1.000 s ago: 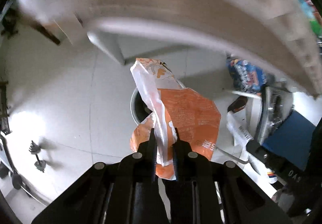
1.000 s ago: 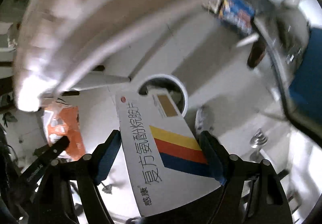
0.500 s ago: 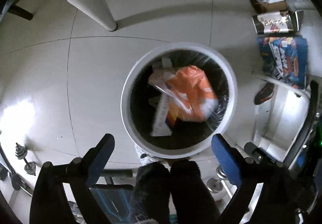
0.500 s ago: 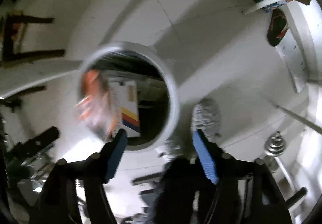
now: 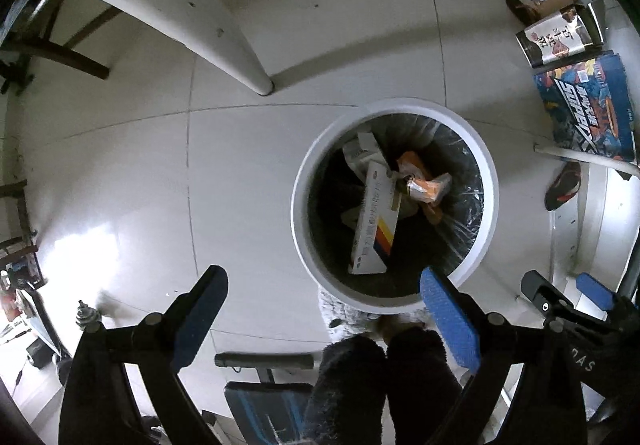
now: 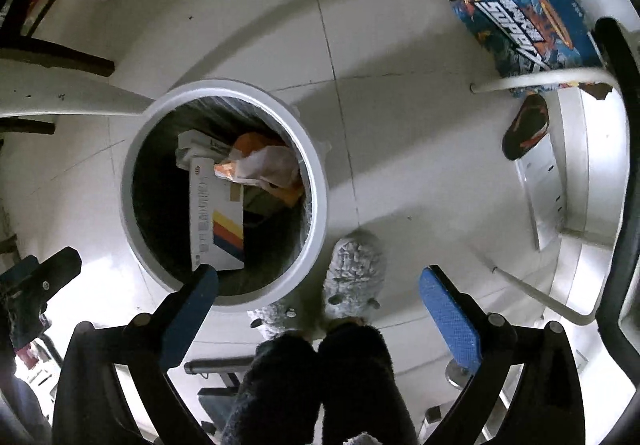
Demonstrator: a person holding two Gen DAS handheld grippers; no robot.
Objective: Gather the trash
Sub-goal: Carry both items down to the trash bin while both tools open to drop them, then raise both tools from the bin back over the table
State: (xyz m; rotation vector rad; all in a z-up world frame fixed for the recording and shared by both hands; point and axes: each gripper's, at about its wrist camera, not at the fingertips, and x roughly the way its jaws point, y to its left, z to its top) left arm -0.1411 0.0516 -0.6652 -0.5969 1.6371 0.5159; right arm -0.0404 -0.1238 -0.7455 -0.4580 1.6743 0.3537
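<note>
A round white trash bin (image 5: 298, 201) with a dark liner stands on the tiled floor; it also shows in the right wrist view (image 6: 320, 181). Inside lie a white medicine box (image 5: 374, 223) with a yellow, red and blue stripe and an orange wrapper (image 5: 426, 181); both also show in the right wrist view, the box (image 6: 216, 221) and the wrapper (image 6: 264, 165). My left gripper (image 5: 324, 305) is open and empty above the bin's near rim. My right gripper (image 6: 320, 297) is open and empty, above the floor just right of the bin.
The person's grey slippers (image 6: 354, 269) and dark trouser legs stand beside the bin. A white table leg (image 5: 224, 41) rises behind the bin. A blue printed box (image 5: 588, 109), a dark carton (image 5: 556, 39) and a shoe (image 5: 562, 185) lie at the right.
Both grippers opened above the bin. The orange wrapper dropped from the left gripper and the medicine box from the right; both now lie inside the bin.
</note>
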